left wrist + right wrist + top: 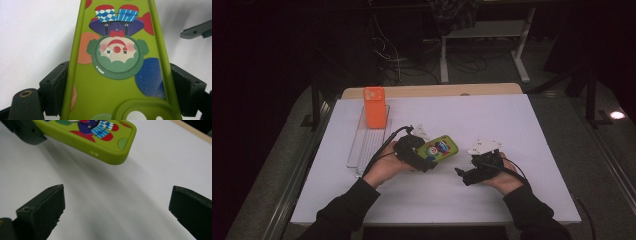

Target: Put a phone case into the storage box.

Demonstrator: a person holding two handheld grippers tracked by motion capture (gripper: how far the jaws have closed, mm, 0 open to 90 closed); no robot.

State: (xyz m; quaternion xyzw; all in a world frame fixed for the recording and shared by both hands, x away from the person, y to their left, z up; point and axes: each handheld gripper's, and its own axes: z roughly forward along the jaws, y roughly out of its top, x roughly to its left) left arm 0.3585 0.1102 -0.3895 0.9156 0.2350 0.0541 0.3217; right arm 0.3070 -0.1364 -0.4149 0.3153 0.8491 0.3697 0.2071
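Note:
A lime-green phone case (441, 147) printed with a clown figure is held just above the white table, near its middle. My left gripper (428, 158) is shut on its camera-hole end. In the left gripper view the black pads (58, 86) press the two long edges of the green case (117, 62). My right gripper (462, 176) hovers a little to the right of the case, its jaws pointing towards it. In the right gripper view my right gripper (117, 207) stands wide open with bare table between the jaws, and the green case (100, 140) floats beyond them, apart from both.
An orange phone case (374, 107) stands upright at the far end of a clear plastic rack (364, 145) on the table's left side. The white table top (512, 120) has a wooden strip along its far edge. Beyond it are dark floor, cables and table legs.

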